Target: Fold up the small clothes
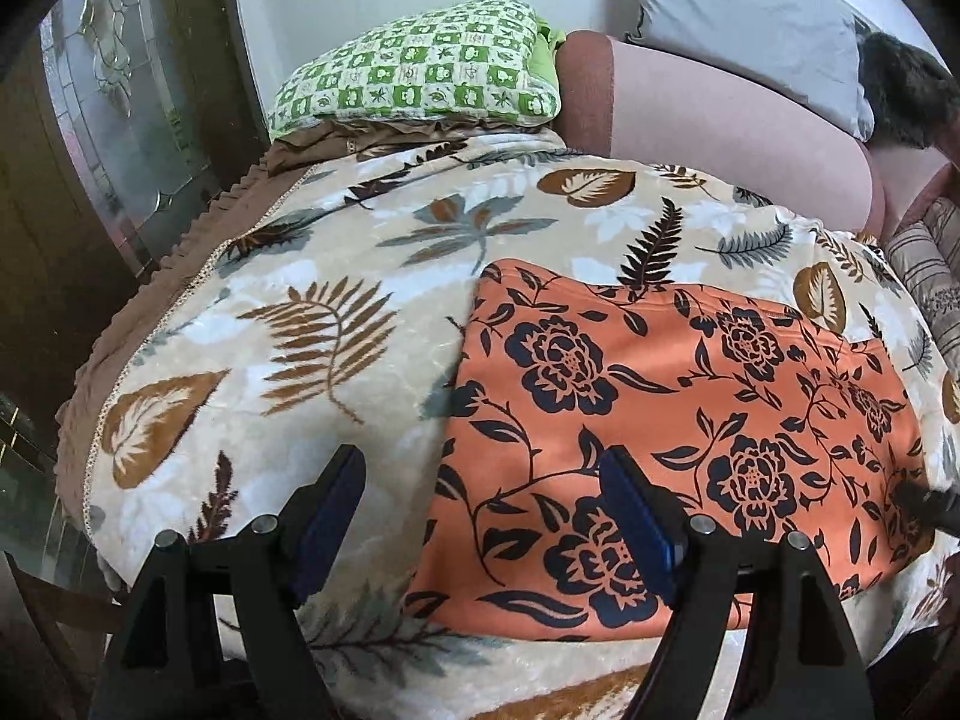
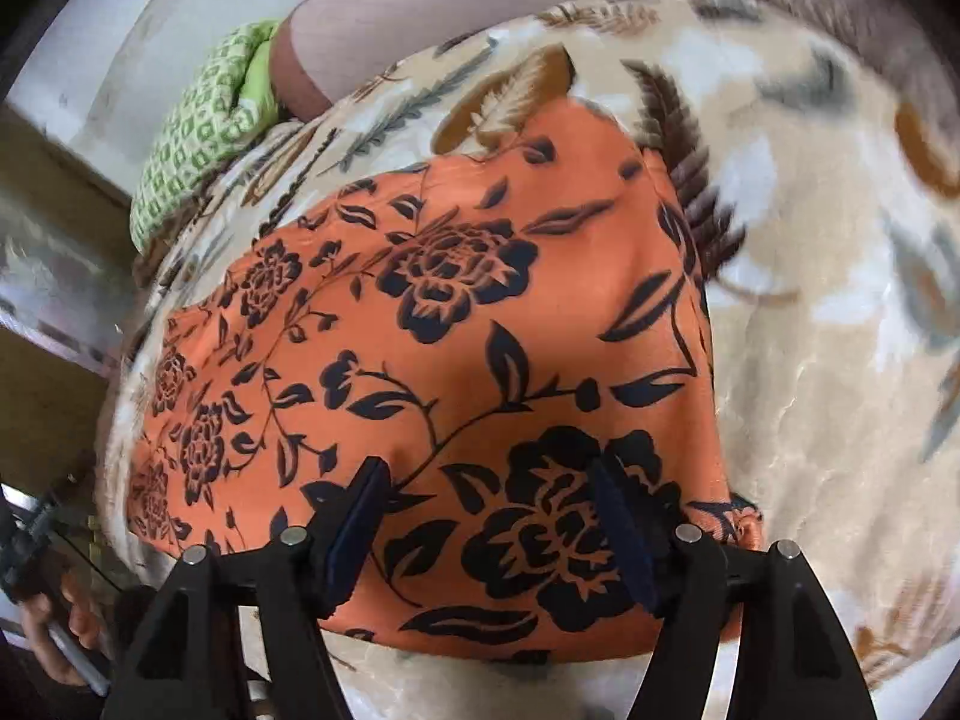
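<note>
Ahead of your two hand-held grippers lies the orange garment (image 1: 678, 420), printed with dark navy flowers and vines, spread flat in a roughly rectangular shape on the leaf-patterned blanket (image 1: 312, 324). Your left hand-held gripper (image 1: 483, 480) has its jaws wide apart and holds nothing; the cloth's left edge runs up between its two fingers, so the right finger sits over the orange fabric and the left finger over the blanket. Whether the fingers touch the cloth you cannot tell from here. Your right hand-held gripper (image 2: 486, 492) is likewise spread wide and grips nothing, with both fingers over the near right part of the garment (image 2: 432, 324), a large dark flower between them. The garment's right edge runs just past its right finger, and the blanket (image 2: 810, 360) continues beyond. Farther out from the left hand-held gripper, a green-and-white checked pillow (image 1: 420, 72) rests at the far edge of the blanket, with a pinkish bolster (image 1: 720, 120) beside it and a grey pillow (image 1: 750, 18) above. That checked pillow (image 2: 198, 138) shows far left of your right hand-held gripper.
</note>
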### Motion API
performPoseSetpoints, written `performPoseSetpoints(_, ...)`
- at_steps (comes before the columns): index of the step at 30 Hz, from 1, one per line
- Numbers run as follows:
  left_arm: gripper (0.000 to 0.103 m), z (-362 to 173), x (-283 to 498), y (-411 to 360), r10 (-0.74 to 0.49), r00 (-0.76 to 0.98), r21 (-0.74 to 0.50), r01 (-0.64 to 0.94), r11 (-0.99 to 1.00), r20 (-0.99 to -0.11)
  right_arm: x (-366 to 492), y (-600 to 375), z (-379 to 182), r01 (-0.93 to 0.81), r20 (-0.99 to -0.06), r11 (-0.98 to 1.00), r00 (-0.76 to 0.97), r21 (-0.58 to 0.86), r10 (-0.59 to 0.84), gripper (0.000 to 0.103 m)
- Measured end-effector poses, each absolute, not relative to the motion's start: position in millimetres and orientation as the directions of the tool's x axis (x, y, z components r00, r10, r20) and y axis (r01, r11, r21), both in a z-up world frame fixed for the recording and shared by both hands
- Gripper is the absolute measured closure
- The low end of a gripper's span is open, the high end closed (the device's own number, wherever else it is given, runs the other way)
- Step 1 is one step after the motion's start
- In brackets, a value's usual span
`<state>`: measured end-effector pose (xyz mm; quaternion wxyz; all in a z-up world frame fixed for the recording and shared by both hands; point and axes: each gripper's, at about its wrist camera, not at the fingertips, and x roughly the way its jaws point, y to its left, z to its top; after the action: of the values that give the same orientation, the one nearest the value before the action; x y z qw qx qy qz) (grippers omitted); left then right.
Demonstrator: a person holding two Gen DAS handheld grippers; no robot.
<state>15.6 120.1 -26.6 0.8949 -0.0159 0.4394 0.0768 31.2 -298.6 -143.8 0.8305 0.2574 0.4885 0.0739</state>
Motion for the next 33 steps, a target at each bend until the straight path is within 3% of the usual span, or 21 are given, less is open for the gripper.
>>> performPoseSetpoints(4, 0.022, -22.1, 13.5, 118.3, 0.146, 0.613, 0.06, -0.158, 0.986, -0.777, 25.8, -293.8, -122.0, 0.09, -0.753, 0.875, 0.557, 0.475, 0.351, 0.031)
performPoseSetpoints(9, 0.022, -18.9, 13.0, 112.8, 0.146, 0.619, 0.065, -0.151, 0.986, -0.772, 33.4, -296.6, -150.4, 0.119, -0.784, 0.876, 0.515, 0.467, 0.347, 0.031)
performPoseSetpoints(15, 0.022, -15.6, 12.3, 108.6, 0.163, 0.626, 0.092, -0.145, 0.985, -0.762, 28.7, -291.3, -122.3, 0.079, -0.757, 0.886, 0.558, 0.457, 0.341, 0.031)
performPoseSetpoints(19, 0.022, -14.2, 12.2, 106.7, 0.168, 0.627, 0.099, -0.144, 0.985, -0.761, 39.3, -299.2, -142.5, 0.142, -0.802, 0.892, 0.515, 0.429, 0.303, 0.031)
performPoseSetpoints(27, 0.022, -11.2, 11.6, 106.8, 0.173, 0.627, 0.1, -0.15, 0.984, -0.76, 36.8, -301.8, -132.9, 0.118, -0.774, 0.881, 0.54, 0.458, 0.331, 0.031)
performPoseSetpoints(33, 0.022, -9.4, 8.8, 102.6, 0.179, 0.632, 0.117, -0.139, 0.983, -0.754, 35.9, -291.2, -130.4, 0.118, -0.801, 0.916, 0.536, 0.384, 0.267, 0.031)
